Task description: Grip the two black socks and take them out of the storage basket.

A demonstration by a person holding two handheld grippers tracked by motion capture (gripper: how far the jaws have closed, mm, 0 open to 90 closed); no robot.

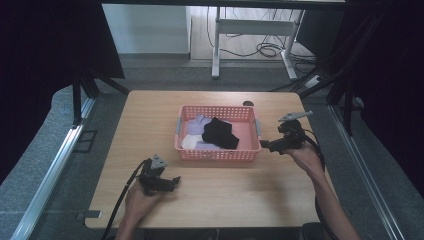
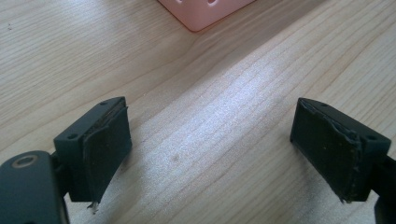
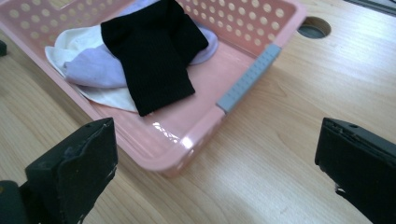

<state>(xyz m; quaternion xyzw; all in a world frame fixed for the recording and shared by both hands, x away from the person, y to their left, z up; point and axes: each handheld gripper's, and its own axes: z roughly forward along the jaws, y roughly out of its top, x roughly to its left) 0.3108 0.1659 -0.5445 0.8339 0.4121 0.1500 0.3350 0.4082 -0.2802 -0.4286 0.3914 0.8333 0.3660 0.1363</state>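
Observation:
A pink perforated basket [image 1: 217, 154] stands in the middle of the wooden table. A black sock [image 1: 220, 132] lies in it on top of lavender [image 1: 196, 125] and white [image 1: 190, 142] socks. My left gripper [image 1: 173, 181] rests low over the bare table in front of the basket's left corner, open and holding nothing. In the left gripper view my left gripper [image 2: 217, 149] has its jaws wide apart over wood, the basket corner [image 2: 201, 11] beyond. My right gripper [image 1: 264, 145] is open at the basket's right front corner. My right gripper [image 3: 217, 163] faces the basket [image 3: 187, 144] and the black sock [image 3: 154, 51].
Grey handles [image 3: 250, 77] sit on the basket's short sides. A round cable hole [image 3: 314, 29] is in the table behind the basket. Bare wood [image 1: 225, 195] spreads in front of the basket. Beyond the table stand a white desk frame [image 1: 250, 30] and loose cables.

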